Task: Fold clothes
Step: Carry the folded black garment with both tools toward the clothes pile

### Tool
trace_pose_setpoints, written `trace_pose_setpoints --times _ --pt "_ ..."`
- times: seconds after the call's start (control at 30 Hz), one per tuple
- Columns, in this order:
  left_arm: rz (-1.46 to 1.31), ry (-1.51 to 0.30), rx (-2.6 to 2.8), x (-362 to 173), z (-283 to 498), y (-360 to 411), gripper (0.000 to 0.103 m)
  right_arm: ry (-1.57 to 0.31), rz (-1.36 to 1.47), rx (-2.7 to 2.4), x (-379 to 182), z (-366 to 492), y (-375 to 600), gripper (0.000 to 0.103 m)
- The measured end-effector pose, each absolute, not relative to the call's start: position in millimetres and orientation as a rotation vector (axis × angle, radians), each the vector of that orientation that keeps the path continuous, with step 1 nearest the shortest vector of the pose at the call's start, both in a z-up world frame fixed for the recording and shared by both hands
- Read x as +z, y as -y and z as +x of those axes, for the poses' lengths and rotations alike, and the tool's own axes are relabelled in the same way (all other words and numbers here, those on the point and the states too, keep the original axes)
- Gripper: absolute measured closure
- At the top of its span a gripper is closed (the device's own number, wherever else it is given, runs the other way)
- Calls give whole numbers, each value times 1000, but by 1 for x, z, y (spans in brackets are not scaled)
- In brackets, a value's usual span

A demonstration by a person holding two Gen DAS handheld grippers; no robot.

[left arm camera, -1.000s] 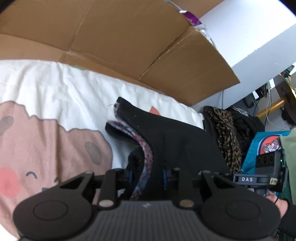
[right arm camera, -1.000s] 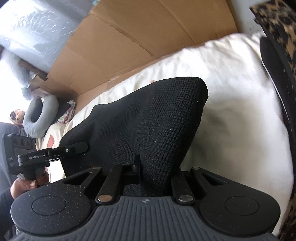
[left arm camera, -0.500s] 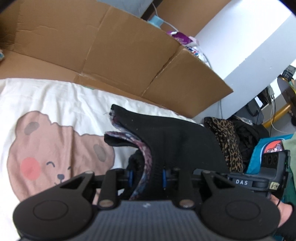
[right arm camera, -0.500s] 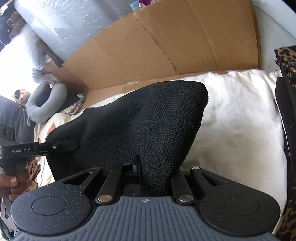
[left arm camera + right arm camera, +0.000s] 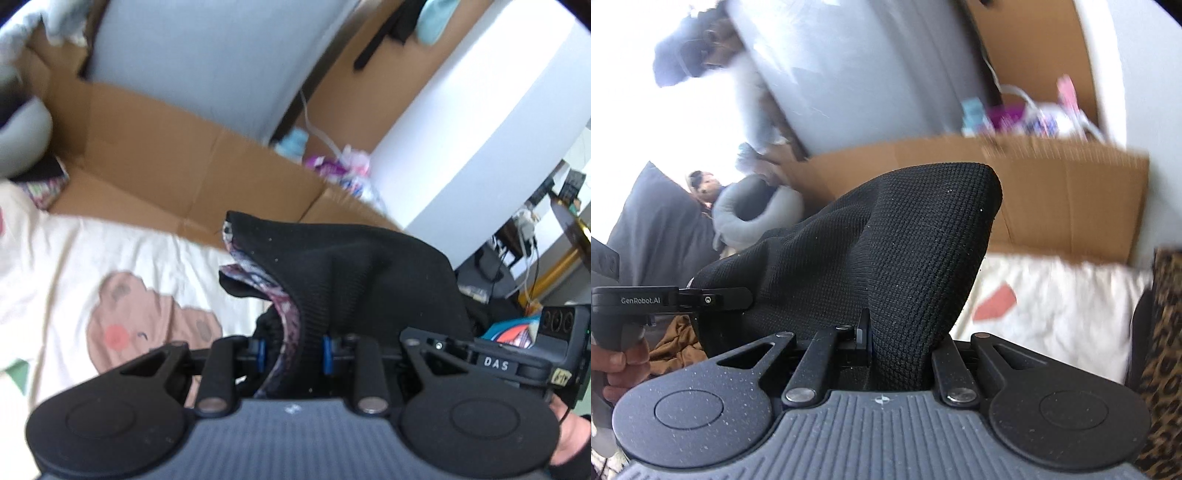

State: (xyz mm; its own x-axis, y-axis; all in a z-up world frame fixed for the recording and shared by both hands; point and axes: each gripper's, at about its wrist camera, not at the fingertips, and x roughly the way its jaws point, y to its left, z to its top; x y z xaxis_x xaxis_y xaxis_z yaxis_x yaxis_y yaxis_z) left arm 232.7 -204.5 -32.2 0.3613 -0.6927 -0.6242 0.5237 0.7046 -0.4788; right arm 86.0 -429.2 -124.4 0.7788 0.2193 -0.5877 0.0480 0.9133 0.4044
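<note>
A black knit garment [image 5: 354, 269] with a patterned purple lining [image 5: 284, 310] hangs lifted between both grippers, above the cream bedspread [image 5: 122, 251]. My left gripper [image 5: 293, 354] is shut on its edge, with cloth bunched between the blue-tipped fingers. In the right wrist view the same black garment [image 5: 905, 236] rises as a taut peak, and my right gripper [image 5: 886, 343] is shut on its lower edge. The right gripper's body [image 5: 495, 363] shows at the right of the left wrist view; the left one [image 5: 639, 301] shows at the left of the right wrist view, held by a hand [image 5: 617, 365].
The bedspread carries a pink bear print [image 5: 144, 328]. A flattened cardboard box [image 5: 177, 162] stands along the bed's far side. A leopard-print cloth [image 5: 1160, 332] lies at the right, a grey neck pillow [image 5: 753, 218] at the far left, a brown cloth [image 5: 676, 339] beneath the left gripper.
Both grippers have risen and tilted upward, lifting the black garment higher off the bed. More of the wall and of the clutter behind the cardboard shows now.
</note>
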Motion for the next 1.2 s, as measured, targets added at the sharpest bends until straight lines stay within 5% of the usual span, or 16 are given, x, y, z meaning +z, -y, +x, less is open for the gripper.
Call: trace_pose_setpoints --times 0.53,1.2 --pt "-282 -752 -761 172 191 199 75 -552 275 83 102 67 411 94" --pt "-323 -634 -848 305 115 254 74 -463 209 36 268 -28 462 94"
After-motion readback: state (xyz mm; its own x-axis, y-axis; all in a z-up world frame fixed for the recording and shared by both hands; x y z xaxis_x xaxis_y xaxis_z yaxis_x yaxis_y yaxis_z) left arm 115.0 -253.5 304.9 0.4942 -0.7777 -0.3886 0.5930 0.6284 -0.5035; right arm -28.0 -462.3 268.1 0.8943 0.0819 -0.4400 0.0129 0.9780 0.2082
